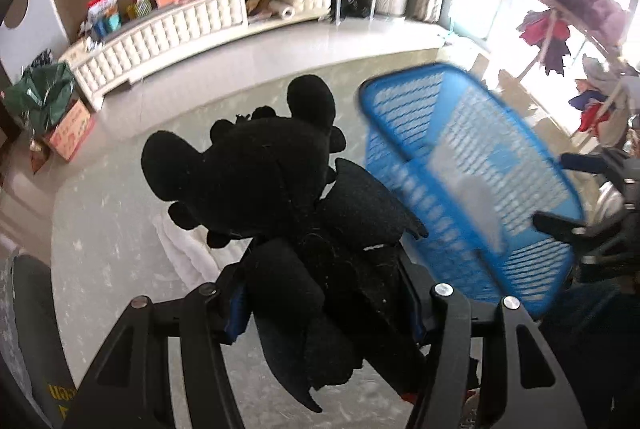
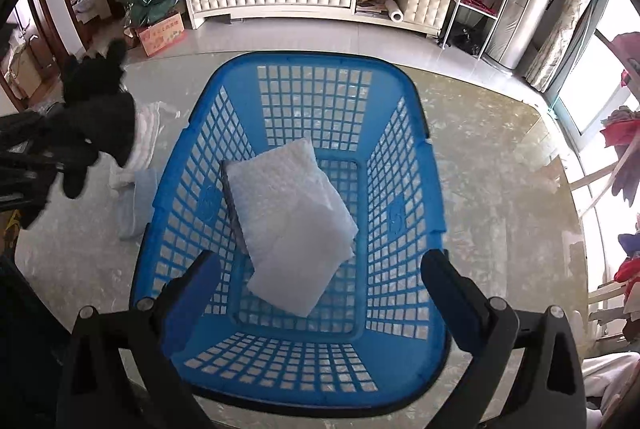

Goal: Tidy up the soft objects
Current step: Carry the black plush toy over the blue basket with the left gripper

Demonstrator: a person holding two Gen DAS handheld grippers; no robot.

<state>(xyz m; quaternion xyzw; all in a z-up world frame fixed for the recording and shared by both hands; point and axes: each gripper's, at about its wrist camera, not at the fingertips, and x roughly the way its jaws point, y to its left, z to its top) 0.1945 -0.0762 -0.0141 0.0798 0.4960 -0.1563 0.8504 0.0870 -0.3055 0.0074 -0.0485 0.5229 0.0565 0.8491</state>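
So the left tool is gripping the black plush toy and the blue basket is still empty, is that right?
Not quite. The left tool does grip the black plush toy, but the blue basket is not empty: the right wrist view shows a white folded cloth lying on its bottom.

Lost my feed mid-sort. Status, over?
Left hand-held gripper shut on black plush toy, held off the table. Right hand-held gripper open, empty, above blue basket. White pad in basket. No obstruction seen.

Folded cloth (image 2: 292, 221) in basket (image 2: 400, 197), plush toy (image 2: 100, 117) left, table (image 2: 500, 169) beneath
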